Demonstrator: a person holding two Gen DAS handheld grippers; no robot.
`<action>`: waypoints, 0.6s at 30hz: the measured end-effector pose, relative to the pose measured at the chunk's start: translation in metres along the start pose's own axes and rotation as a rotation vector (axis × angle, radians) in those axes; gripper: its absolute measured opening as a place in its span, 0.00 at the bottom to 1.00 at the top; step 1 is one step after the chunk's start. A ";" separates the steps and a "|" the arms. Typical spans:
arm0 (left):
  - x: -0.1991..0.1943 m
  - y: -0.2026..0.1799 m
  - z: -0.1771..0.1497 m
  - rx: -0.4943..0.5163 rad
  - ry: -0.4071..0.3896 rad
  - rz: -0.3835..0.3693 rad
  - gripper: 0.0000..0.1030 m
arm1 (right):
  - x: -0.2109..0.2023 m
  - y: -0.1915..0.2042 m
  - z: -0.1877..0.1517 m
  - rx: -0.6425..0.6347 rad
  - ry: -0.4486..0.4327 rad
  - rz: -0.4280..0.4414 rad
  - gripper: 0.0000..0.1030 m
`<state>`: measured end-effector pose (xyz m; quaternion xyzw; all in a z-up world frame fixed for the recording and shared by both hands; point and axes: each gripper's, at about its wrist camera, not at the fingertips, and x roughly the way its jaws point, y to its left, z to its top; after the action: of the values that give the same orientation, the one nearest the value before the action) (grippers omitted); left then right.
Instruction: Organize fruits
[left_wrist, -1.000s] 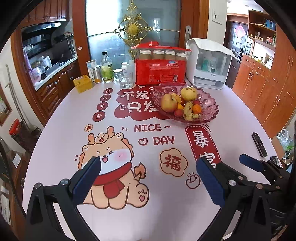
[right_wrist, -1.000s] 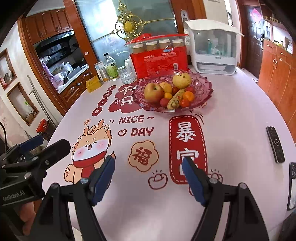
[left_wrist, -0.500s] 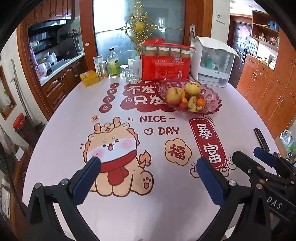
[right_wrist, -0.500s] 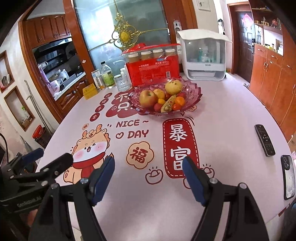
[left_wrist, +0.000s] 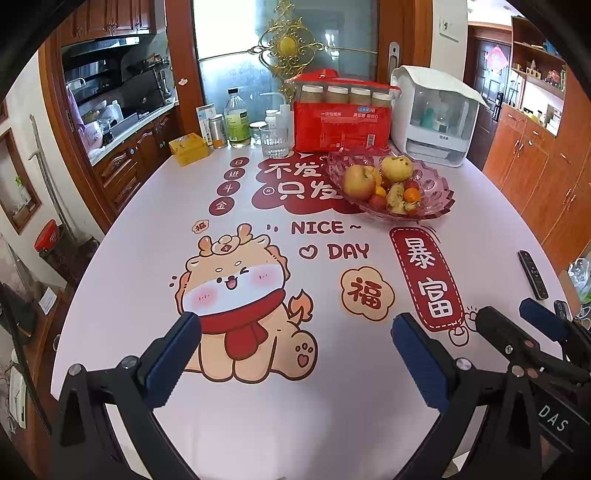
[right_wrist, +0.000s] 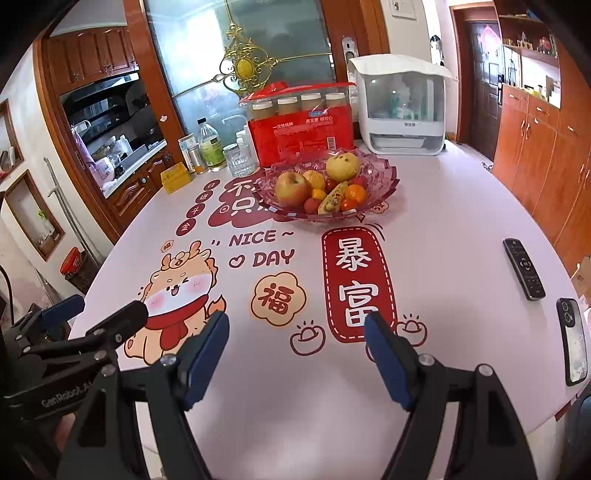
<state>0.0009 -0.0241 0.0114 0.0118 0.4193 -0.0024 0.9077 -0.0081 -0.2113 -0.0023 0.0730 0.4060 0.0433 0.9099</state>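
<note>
A pink glass fruit bowl (left_wrist: 436, 184) (right_wrist: 384, 173) stands at the far middle of the table. It holds an apple (left_wrist: 358, 181) (right_wrist: 293, 189), a yellow pear (left_wrist: 397, 168) (right_wrist: 342, 166), small oranges (right_wrist: 355, 192) and other small fruits. My left gripper (left_wrist: 295, 332) is open and empty above the near table, over the cartoon dragon print. My right gripper (right_wrist: 297, 332) is open and empty beside it, over the red print. Each gripper shows at the edge of the other's view.
A red pack of jars (left_wrist: 341, 118), a white appliance (left_wrist: 436, 118), a glass (left_wrist: 275, 140), bottles (left_wrist: 237, 120) and a yellow box (left_wrist: 188, 148) line the far edge. A remote (right_wrist: 524, 267) and a phone (right_wrist: 572, 345) lie at the right edge.
Both grippers have drawn back toward the near edge of the table and risen a little, so the bowl looks farther away. Both stay open and empty.
</note>
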 end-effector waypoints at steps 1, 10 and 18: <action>0.000 0.000 0.000 -0.001 0.000 -0.001 1.00 | 0.000 0.000 0.000 -0.002 -0.001 -0.001 0.74; 0.002 -0.001 -0.001 -0.003 0.009 -0.004 1.00 | -0.001 0.000 0.000 -0.003 -0.001 -0.003 0.74; 0.004 -0.002 -0.001 0.001 0.000 -0.004 1.00 | -0.007 0.000 0.002 -0.016 -0.032 -0.025 0.74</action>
<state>0.0029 -0.0261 0.0076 0.0116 0.4195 -0.0044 0.9077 -0.0110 -0.2120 0.0042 0.0611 0.3918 0.0340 0.9174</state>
